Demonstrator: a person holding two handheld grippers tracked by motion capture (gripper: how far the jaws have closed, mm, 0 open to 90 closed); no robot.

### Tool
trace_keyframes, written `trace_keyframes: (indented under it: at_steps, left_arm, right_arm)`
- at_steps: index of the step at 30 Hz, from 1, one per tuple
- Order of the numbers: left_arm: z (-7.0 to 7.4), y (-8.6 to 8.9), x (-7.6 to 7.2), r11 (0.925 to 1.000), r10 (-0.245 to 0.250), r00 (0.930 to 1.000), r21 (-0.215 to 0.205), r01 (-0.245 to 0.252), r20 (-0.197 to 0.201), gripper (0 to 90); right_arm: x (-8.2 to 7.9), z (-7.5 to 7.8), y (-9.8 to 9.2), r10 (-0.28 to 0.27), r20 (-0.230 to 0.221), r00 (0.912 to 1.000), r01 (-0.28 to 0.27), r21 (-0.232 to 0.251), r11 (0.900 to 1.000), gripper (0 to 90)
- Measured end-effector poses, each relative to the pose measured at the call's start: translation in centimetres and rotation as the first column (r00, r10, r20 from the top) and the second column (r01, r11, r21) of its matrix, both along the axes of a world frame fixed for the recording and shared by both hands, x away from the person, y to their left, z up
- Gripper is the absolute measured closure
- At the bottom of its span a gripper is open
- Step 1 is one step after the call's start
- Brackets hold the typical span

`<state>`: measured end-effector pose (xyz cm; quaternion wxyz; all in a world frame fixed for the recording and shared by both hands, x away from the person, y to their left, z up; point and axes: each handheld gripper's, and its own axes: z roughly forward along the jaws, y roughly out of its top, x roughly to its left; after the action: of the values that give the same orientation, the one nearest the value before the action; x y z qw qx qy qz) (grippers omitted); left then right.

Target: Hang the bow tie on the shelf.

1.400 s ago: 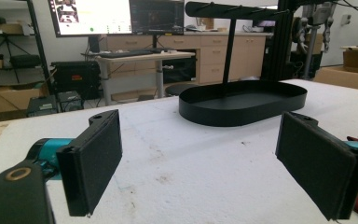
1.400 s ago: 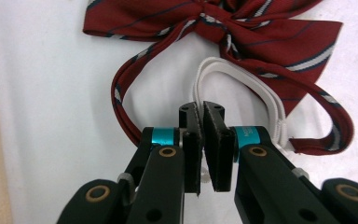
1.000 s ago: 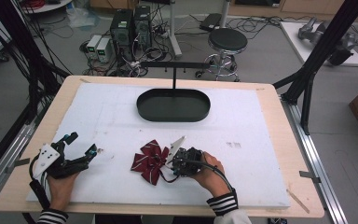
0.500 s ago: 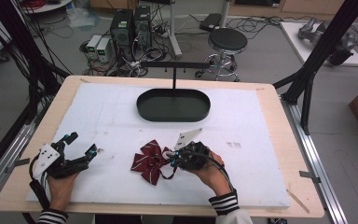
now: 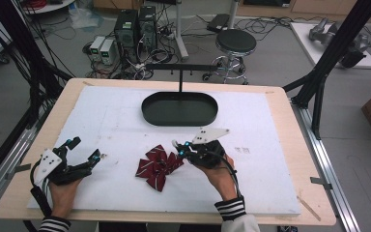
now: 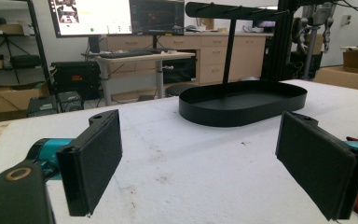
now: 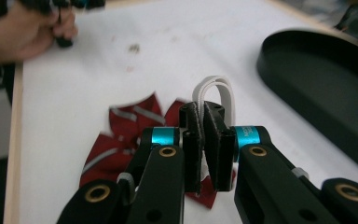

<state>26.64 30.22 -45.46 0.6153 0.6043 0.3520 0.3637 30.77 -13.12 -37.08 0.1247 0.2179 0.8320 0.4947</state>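
Pickup achieved: the right gripper [image 7: 204, 140] has its jaws pressed shut on the white elastic loop [image 7: 213, 88] of the red striped bow [image 5: 157, 165], which lies mostly on the white table [image 5: 101, 125] just beside and below those jaws. Left gripper [image 6: 214, 163] rests wide open, holding nothing. Outstanding — carrying the bow to the black tray [image 5: 179, 108] beyond, or onto its hanging rack [image 6: 228, 46], by my judgement.
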Motion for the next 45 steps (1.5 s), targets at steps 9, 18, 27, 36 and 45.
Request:
trace_keyframes:
  at_steps: [9,18,27,36,45]
  left_arm:
    - [0.0,0.0,0.0,1.0,0.0,1.0,0.001,0.0,0.0,14.9]
    - [0.0,0.0,0.0,1.0,0.001,1.0,0.0,-0.001,-0.001,14.9]
    - [0.0,0.0,0.0,1.0,0.001,1.0,-0.004,-0.001,-0.001,14.9]
    - [0.0,0.0,0.0,1.0,0.0,1.0,-0.006,0.0,-0.004,14.9]
    - [0.0,0.1,0.1,1.0,0.002,1.0,-0.007,-0.002,-0.005,14.9]
  right_arm:
    - [0.7,0.7,-1.0,-0.103,0.03,0.9943,0.099,0.117,0.988,85.8]
    - [1.9,2.3,-2.0,-0.179,0.054,0.9823,0.163,0.223,0.961,85.8]
    - [3.8,4.7,-2.0,-0.233,0.088,0.9685,0.205,0.25,0.946,85.8]
    - [5.8,6.5,-2.8,-0.283,0.106,0.9533,0.245,0.276,0.93,85.8]
    - [7.8,7.3,-3.1,-0.322,0.106,0.9409,0.277,0.305,0.911,85.7]
